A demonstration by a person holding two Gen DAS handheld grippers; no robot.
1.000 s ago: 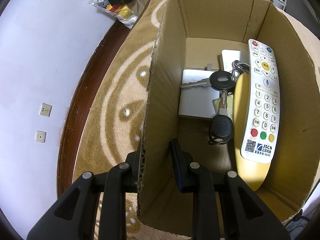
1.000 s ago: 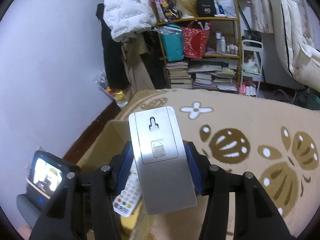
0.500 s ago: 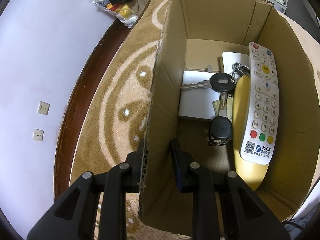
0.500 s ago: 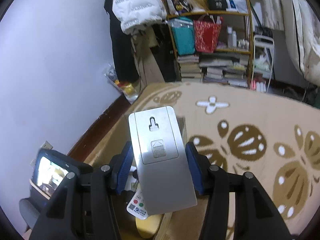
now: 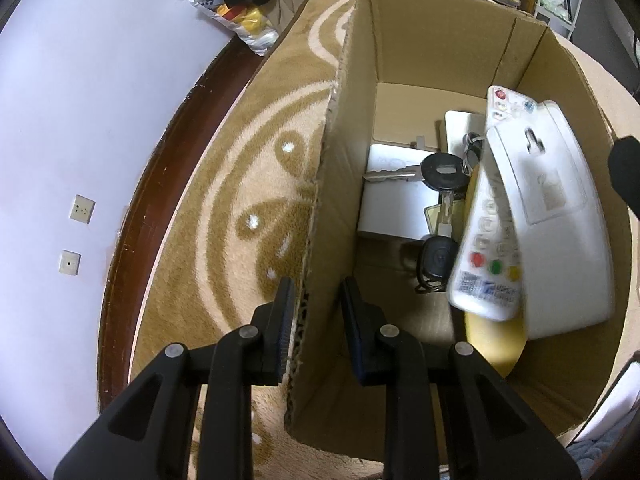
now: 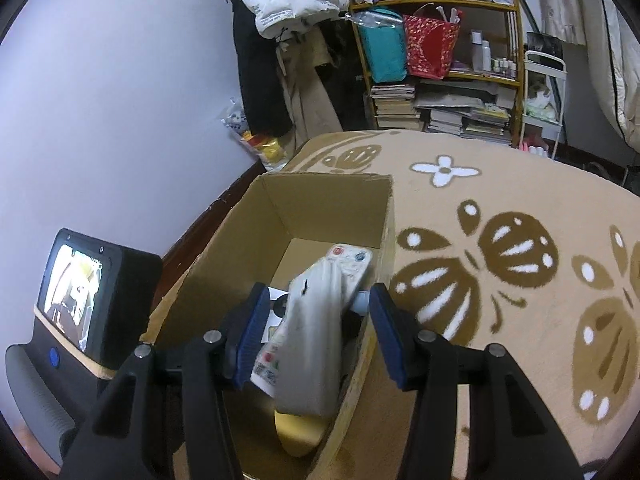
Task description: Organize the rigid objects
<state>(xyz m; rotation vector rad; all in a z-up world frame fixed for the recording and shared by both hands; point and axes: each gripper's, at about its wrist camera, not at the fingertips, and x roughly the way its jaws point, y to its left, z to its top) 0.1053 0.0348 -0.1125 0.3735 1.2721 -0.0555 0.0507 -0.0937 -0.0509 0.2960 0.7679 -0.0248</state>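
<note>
Risk now: grey device [image 5: 560,224], lying on the remote [image 5: 486,240] inside the cardboard box [image 5: 332,184], may slide (my right hand-held gripper [image 6: 316,332] is open); left hand-held gripper [image 5: 316,316] clamps the wall.

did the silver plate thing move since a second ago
Yes. The silver plate has left the right gripper, whose fingers now stand apart, and dropped into the cardboard box, lying over the remote.

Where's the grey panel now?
Inside the cardboard box, at its right side, lying over the remote, below the open right gripper.
</note>
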